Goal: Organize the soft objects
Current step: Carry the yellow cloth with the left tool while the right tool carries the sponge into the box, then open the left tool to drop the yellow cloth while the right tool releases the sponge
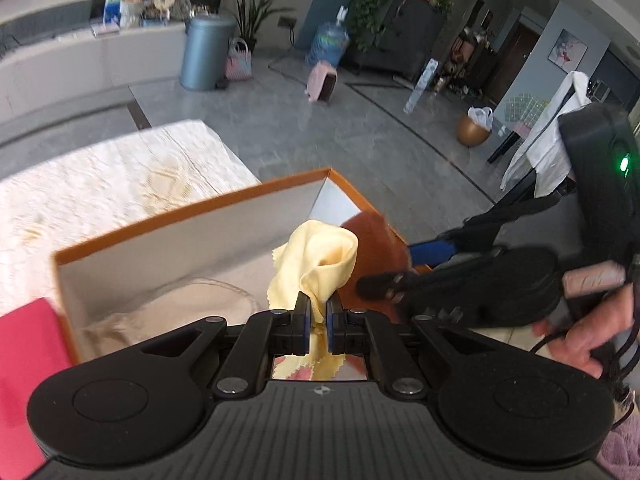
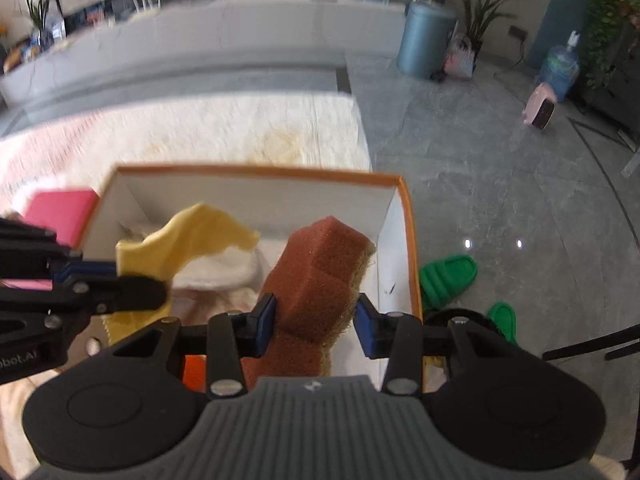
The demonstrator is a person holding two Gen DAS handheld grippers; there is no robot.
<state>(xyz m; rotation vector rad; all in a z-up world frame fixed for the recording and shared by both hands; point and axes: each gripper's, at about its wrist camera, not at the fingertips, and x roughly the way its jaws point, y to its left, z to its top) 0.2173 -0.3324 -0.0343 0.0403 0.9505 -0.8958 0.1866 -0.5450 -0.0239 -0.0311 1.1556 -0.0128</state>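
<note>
My left gripper is shut on a crumpled pale yellow cloth, held above the orange-rimmed box with white inner walls. My right gripper is shut on a brown sponge with a rough yellowish underside, also over the same box. In the right wrist view the yellow cloth hangs from the left gripper's black fingers at the left. In the left wrist view the sponge shows beside the cloth, with the right gripper's fingers coming in from the right. White soft fabric lies in the box's bottom.
The box stands on a cream quilted cover. A pink-red cloth lies left of the box, also pink-red cloth. Green slippers lie on the grey tiled floor to the right. A blue-grey bin stands far off.
</note>
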